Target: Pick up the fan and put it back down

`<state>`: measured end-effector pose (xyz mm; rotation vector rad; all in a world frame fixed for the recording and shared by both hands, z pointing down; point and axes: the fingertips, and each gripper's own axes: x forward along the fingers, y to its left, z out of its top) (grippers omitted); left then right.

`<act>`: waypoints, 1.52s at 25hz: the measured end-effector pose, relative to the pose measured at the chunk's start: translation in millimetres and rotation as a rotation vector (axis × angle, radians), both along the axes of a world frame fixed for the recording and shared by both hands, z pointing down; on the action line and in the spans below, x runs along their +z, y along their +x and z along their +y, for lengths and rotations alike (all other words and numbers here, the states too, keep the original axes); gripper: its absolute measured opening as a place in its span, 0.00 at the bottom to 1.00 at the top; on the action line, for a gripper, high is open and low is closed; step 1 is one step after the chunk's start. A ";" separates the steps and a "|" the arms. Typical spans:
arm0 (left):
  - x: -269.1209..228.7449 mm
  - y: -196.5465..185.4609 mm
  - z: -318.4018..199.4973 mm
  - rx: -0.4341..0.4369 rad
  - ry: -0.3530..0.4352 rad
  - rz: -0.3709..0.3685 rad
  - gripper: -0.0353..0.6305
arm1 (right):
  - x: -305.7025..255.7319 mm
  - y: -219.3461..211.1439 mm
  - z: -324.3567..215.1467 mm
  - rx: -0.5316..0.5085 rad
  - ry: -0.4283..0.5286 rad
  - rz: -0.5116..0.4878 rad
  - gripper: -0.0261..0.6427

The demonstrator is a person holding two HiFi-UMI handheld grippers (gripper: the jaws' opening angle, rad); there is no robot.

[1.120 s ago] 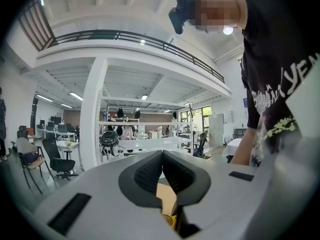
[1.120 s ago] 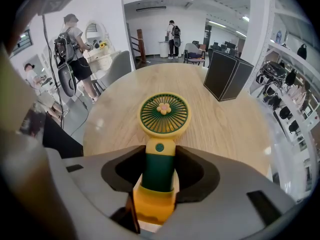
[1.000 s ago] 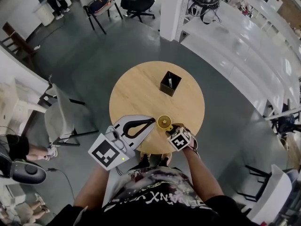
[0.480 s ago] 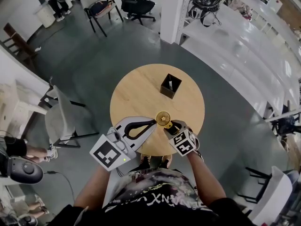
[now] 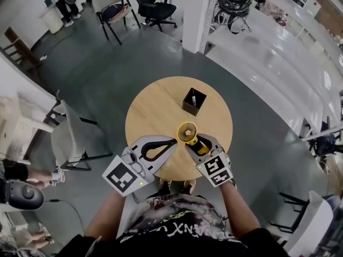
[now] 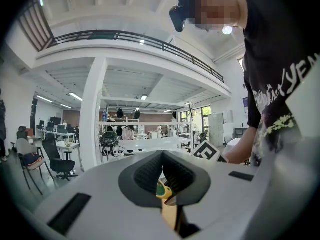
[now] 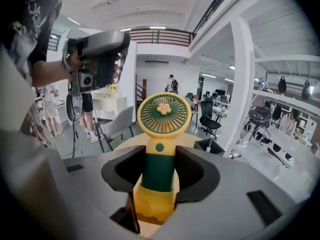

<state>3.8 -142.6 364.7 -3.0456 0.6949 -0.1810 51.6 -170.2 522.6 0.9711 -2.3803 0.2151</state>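
Right gripper point(image 5: 194, 144) pinches yellow-green plastic handheld fan point(image 5: 187, 132) by handle, above round wooden table point(image 5: 155, 106) — left gripper point(image 5: 173, 140) pressed together, empty.

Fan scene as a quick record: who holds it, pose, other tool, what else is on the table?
fan: yellow and green, handheld, head up, over the near side of the round table
right tool: shut on the fan's green handle
left tool: jaws together, empty, left of the fan
also on table: black open box, far side
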 end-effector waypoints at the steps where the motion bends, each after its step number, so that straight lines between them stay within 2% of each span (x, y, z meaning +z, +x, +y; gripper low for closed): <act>1: 0.3 -0.1 0.0 0.000 0.002 0.000 0.08 | -6.5 -0.1 0.0 0.000 0.012 -0.009 0.31; 5: 1.3 -0.2 -0.3 -0.002 0.003 0.004 0.08 | -32.0 -0.6 1.2 -0.003 0.058 -0.055 0.31; 16: 1.3 0.4 -4.0 -0.006 0.006 0.001 0.08 | -114.2 3.8 4.3 -0.046 0.262 -0.165 0.32; 30: -1.3 1.5 -3.6 -0.007 0.003 0.006 0.08 | -185.7 5.0 30.0 -0.090 0.400 -0.344 0.32; 38: 0.3 3.3 -3.6 0.001 0.006 0.002 0.08 | -200.4 6.2 40.3 -0.104 0.420 -0.352 0.32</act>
